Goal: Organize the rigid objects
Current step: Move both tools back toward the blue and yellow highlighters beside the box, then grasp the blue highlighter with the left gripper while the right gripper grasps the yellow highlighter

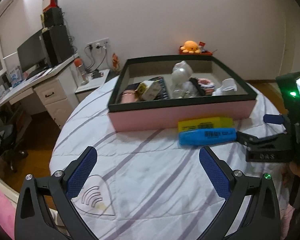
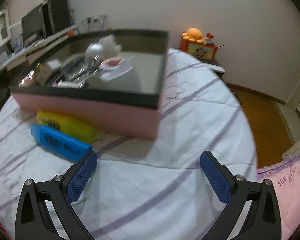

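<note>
A blue highlighter point(image 1: 207, 136) point(image 2: 61, 142) and a yellow highlighter point(image 1: 205, 124) point(image 2: 67, 125) lie side by side on the striped sheet, just in front of a pink box with a black rim point(image 1: 182, 115) point(image 2: 90, 112). The box holds several small items. My left gripper point(image 1: 148, 156) is open and empty, below the highlighters. My right gripper point(image 2: 148, 160) is open and empty; its left fingertip point(image 2: 91, 159) is right at the blue highlighter's end. The right gripper also shows in the left wrist view point(image 1: 254, 138), beside the blue highlighter.
The bed's sheet point(image 1: 150, 180) ends at a drop to the wood floor point(image 2: 266, 124) on both sides. A desk with a monitor point(image 1: 32, 54) stands far left. An orange plush point(image 1: 190, 47) sits by the wall behind the box.
</note>
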{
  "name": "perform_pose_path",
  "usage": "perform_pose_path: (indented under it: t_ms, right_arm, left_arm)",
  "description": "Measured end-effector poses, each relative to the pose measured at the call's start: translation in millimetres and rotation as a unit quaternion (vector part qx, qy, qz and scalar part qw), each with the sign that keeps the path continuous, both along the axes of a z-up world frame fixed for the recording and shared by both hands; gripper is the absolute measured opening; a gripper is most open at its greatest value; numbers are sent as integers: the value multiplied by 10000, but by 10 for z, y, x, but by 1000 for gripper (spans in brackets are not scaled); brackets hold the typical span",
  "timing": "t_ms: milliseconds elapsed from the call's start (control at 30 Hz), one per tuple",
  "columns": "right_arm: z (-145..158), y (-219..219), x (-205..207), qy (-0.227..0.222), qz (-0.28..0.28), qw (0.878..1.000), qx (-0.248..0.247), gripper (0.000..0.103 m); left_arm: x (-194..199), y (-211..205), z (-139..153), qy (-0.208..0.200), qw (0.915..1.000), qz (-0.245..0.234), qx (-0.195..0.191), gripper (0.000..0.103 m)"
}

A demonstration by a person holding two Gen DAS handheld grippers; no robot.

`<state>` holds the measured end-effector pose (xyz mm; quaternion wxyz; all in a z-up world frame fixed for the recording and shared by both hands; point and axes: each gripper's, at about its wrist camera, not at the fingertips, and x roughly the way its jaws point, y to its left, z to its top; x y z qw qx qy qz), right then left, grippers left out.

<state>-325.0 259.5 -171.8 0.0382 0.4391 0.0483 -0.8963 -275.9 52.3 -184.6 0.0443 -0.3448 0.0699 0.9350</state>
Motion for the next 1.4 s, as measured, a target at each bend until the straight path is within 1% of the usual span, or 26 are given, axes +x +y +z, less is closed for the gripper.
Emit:
perform_pose_path:
  t_ms: [133,300,367,433,467,533,633,700,833,867,900,1000,1067,1133,1167,1233,1333,1400]
  right_arm:
    - [13,-170,80,-59,348,9994,-65,103]
    - [10,-481,153,-157,678,9976,11,103]
    - [21,-608,196,-122,853,9963,52,103]
    - [39,-683,211,-143,1149,9932,-134,103]
    - [52,-666,234,-134,1166,9929,-219,103]
    - [69,-565,236,-51,997,9948,-205,103]
    - [73,-329,207,2,645,9977,-210,103]
    - [71,-182,219,61,463,9988,-123,103]
    - [35,14,225,2,344,9993,-147,103]
    - [30,51,209,-18,335,9993,-148,103]
    - [23,81,206,-47,332,9993,-166,103]
    - [4,103,207,-79,369,9991,-202,103]
    - [20,104,194,-43,380,9990,-225,103]
    - [29,94,161,-51,388,9989,-264,103]
    - [39,75,154,-18,392,9988,-284,103]
    - [24,-1,122,-33,402,9988,-271,103]
    - [44,-113,154,-26,486,9981,-388,103]
    - [46,-211,148,-65,542,9975,-459,103]
  left_arm:
    - [4,-108,-30,-92,9999,90,112,103]
    - [43,-182,-63,-156,9998,108,111,103]
    - [52,-217,-61,-179,9996,143,154,103]
    - [44,-232,-55,-213,9994,170,232,103]
    - [34,-223,-50,-222,9992,206,271,103]
    - [-2,-153,-48,-244,9989,170,357,103]
    - [-109,45,-91,-365,9985,61,403,103]
    - [-211,193,-141,-477,9981,20,401,103]
    - [-419,420,-270,-767,9964,18,368,103]
    - [-486,470,-328,-877,9957,42,283,103]
    - [-530,477,-358,-935,9952,94,275,103]
    - [-611,416,-458,-1081,9937,267,97,103]
    - [-619,272,-486,-1132,9924,475,110,103]
    - [-582,120,-482,-1070,9923,591,177,103]
    - [-554,34,-485,-1067,9920,656,148,102]
    - [-489,-81,-490,-1026,9923,683,105,99]
    - [-409,-234,-494,-1038,9921,685,187,96]
    - [-359,-327,-495,-1033,9920,716,148,95]
